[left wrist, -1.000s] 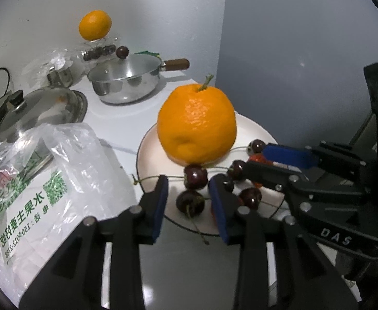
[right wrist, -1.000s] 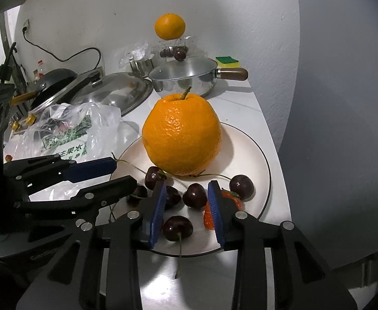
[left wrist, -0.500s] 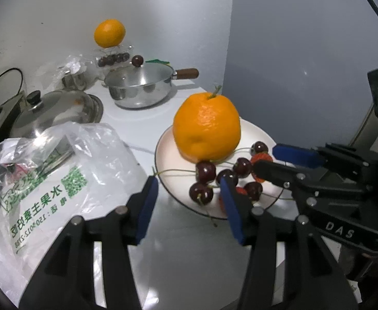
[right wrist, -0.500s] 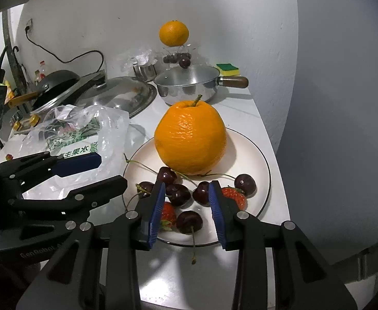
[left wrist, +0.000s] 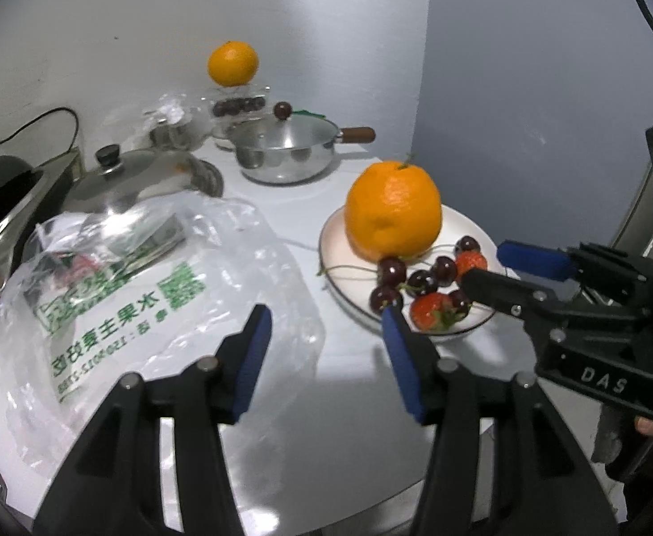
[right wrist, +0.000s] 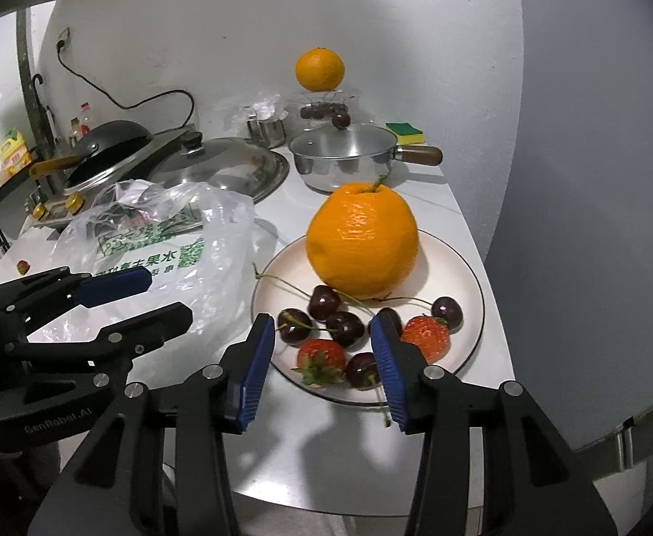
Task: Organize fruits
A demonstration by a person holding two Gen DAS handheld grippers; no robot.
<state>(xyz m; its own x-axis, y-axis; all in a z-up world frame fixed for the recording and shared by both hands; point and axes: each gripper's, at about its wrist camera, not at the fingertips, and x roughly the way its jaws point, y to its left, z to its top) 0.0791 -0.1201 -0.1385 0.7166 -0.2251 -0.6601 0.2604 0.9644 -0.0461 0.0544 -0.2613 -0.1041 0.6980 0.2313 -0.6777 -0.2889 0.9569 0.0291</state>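
Observation:
A white plate (right wrist: pixel 462 277) (left wrist: pixel 473 232) near the counter's right edge holds a large orange (right wrist: pixel 362 241) (left wrist: pixel 393 210), several dark cherries (right wrist: pixel 344 326) (left wrist: pixel 424 279) and two strawberries (right wrist: pixel 319 355) (left wrist: pixel 431 310). My right gripper (right wrist: pixel 324 335) is open and empty, its fingers just above the plate's near rim. My left gripper (left wrist: pixel 326 321) is open and empty, over the counter between the plastic bag (left wrist: pixel 147 286) and the plate. Each gripper also shows in the other view: the left (right wrist: pixel 147 295), the right (left wrist: pixel 487 263).
A clear plastic bag with green print (right wrist: pixel 165 250) lies left of the plate. Behind it are a steel lid (right wrist: pixel 223 165), a steel saucepan (right wrist: pixel 344 161), a second orange (right wrist: pixel 319 69) on a clear container of cherries, a sponge (right wrist: pixel 404 131) and a black pan (right wrist: pixel 107 138).
Both grippers have drawn back from the plate and opened wider. The fruit on the plate has not moved, and two strawberries now show.

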